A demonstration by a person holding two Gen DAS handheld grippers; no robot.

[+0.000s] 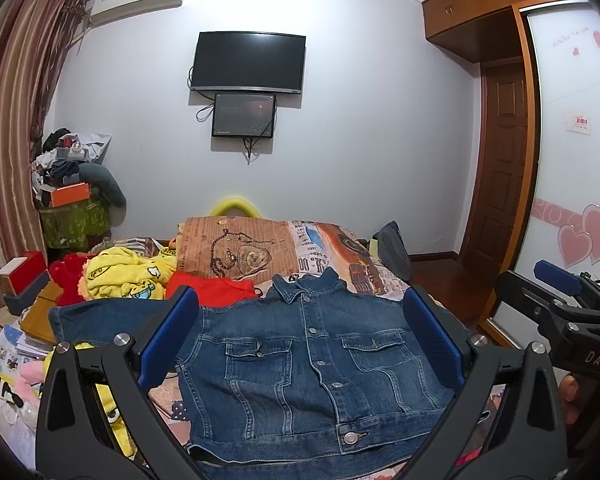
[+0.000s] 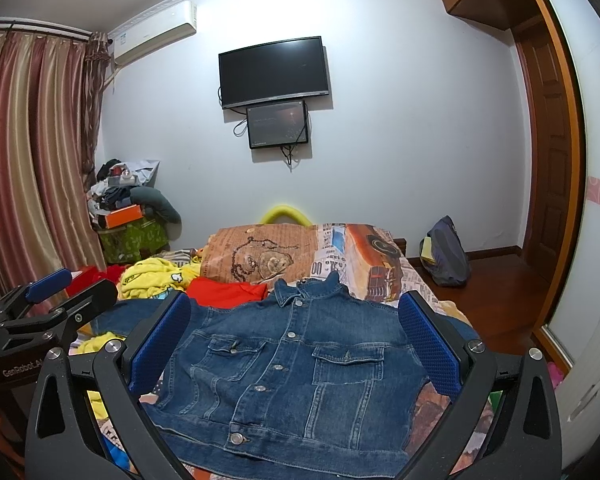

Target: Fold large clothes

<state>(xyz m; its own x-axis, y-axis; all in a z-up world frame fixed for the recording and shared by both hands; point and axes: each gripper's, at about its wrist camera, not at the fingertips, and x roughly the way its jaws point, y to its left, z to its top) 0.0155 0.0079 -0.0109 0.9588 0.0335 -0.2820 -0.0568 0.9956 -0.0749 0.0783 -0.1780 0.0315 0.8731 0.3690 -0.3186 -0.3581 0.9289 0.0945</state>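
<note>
Denim jacket [image 1: 300, 364]: laid flat, front up and buttoned, on the bed [image 1: 332, 248]; collar toward the far wall, hem nearest the cameras; one sleeve stretched out to the left.
Left gripper [image 1: 300, 340]: jaws spread wide, nothing held; raised above the jacket, blue pads framing the chest pockets.
Right gripper [image 2: 296, 340]: jaws likewise spread wide, empty; positioned over the jacket, beside the left gripper.
Red garment [image 1: 212, 288]: just beyond the jacket's left shoulder.
Yellow printed cloth [image 1: 128, 276]: heaped left of the red garment.
Television [image 1: 248, 62]: wall-mounted, screen dark.
Backpack [image 2: 446, 252]: on the floor against the wall, right of the bed.
</note>
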